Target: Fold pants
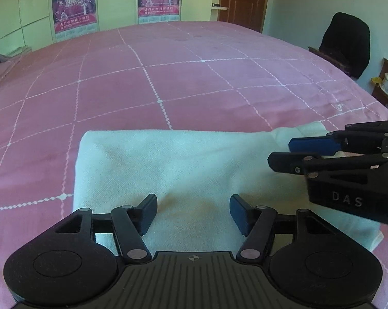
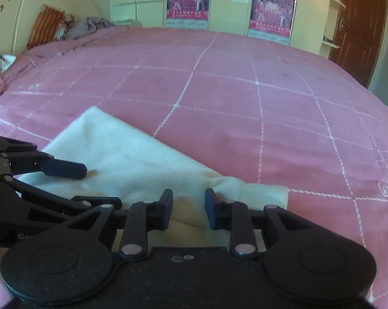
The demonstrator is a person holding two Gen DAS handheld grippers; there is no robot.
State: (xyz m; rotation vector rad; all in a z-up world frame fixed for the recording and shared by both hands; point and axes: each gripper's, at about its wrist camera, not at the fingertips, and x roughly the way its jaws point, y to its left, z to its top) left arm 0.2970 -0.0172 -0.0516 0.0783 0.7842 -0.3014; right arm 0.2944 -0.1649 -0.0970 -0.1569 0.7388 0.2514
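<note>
The pale cream pants (image 1: 183, 164) lie on the near part of the pink checked bedspread (image 1: 168, 77), already doubled into a compact block. In the left wrist view the far edge runs straight and the left corner is rounded over, which reads as a fold line. In the right wrist view the right end is less tidy: a bunched ridge and a small flap (image 2: 266, 193) stick out toward the bare spread.

The left gripper (image 1: 193, 212) hangs low over the near middle of the cloth. Its jaws stand apart, with fabric visible below the gap but nothing pinched between the pads. The right gripper (image 2: 188, 209) sits over the bunched end. Its jaws are narrower yet also parted. Cloth shows between and under them, and no pinch is evident. Both grippers are close together, just beside each other above the garment.

Judgement: a fold has been laid down and the cloth let go, so the step in hand is the release. The task looks well advanced but not finished.

The next move calls for lifting both grippers clear without dragging the top layer. The protruding right flap then needs tucking or smoothing. If a further fold is intended, each gripper should take one end of the same edge.

Risk: a pad may catch the soft fabric on withdrawal and undo the fold.
</note>
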